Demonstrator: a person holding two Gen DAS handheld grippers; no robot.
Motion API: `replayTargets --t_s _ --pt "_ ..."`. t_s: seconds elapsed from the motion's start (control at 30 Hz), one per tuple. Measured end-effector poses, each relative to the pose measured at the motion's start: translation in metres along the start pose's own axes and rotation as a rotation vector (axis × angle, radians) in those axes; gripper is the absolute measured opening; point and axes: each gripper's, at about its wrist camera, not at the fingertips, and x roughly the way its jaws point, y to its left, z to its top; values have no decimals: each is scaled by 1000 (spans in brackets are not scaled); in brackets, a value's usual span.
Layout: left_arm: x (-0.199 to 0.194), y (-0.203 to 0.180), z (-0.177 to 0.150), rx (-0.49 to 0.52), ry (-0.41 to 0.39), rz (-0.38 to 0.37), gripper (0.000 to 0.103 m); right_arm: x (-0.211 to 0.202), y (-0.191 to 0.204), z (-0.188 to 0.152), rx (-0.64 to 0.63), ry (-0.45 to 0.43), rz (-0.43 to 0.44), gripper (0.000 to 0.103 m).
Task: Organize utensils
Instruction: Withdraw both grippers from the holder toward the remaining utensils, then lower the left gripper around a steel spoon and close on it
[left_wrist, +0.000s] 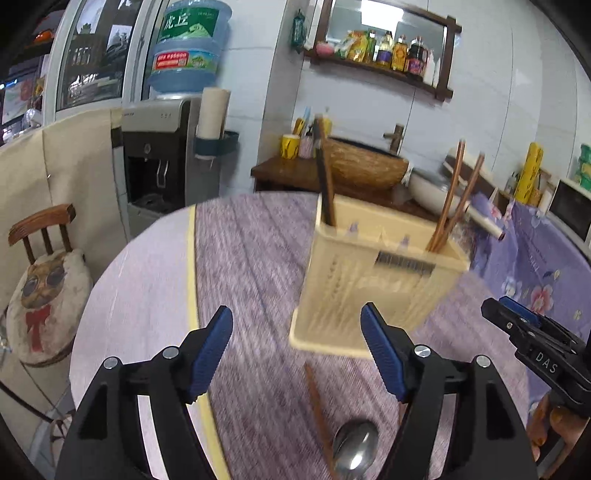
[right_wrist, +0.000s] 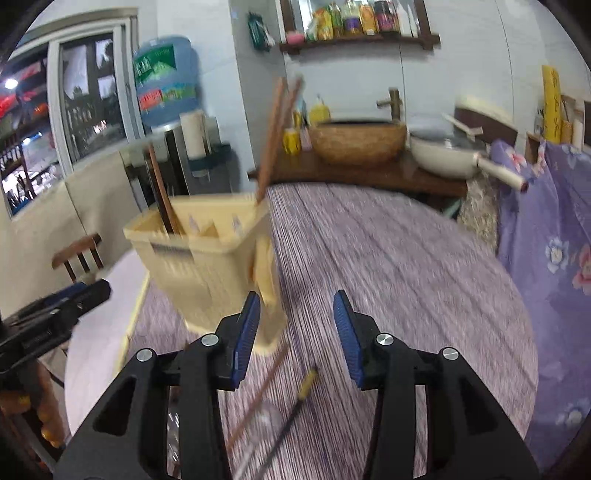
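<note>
home kitchen — wok (right_wrist: 445, 157), condiment shelf (left_wrist: 384, 51)

Background's pretty busy: a water dispenser (left_wrist: 159, 155) with a big blue jug (left_wrist: 188, 48) on top, a wooden chair (left_wrist: 44, 236) with a cat cushion (left_wrist: 48, 288), a woven-look basin (right_wrist: 356, 142), a white pan (right_wrist: 448, 157), and a wall shelf (left_wrist: 384, 66) of sauce bottles.

Each fisheye view looks forward and slightly down along its own gripper's blue-padded fingers, low and close over the round purple-clothed table (left_wrist: 258, 258). Both share the cream slotted plastic utensil holder (left_wrist: 373, 280), which sits right of centre from the left wrist and left of centre (right_wrist: 207, 258) from the right.
</note>
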Motion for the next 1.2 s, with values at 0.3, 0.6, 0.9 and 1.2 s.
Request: replayTargets --t_s 0.3,0.6,0.9,1.2 --pt "6 -25 -68 126 175 -50 64 18 -22 -68 119 157 -12 42" --pt "21 -47 -87 176 249 -99 54 10 -28 -81 143 168 -4 42" --pt "32 -55 -94 192 272 -73 47 12 -28 -85 155 184 18 42" --pt "27 -57 -91 183 260 -100 33 15 -23 -85 153 194 32 42"
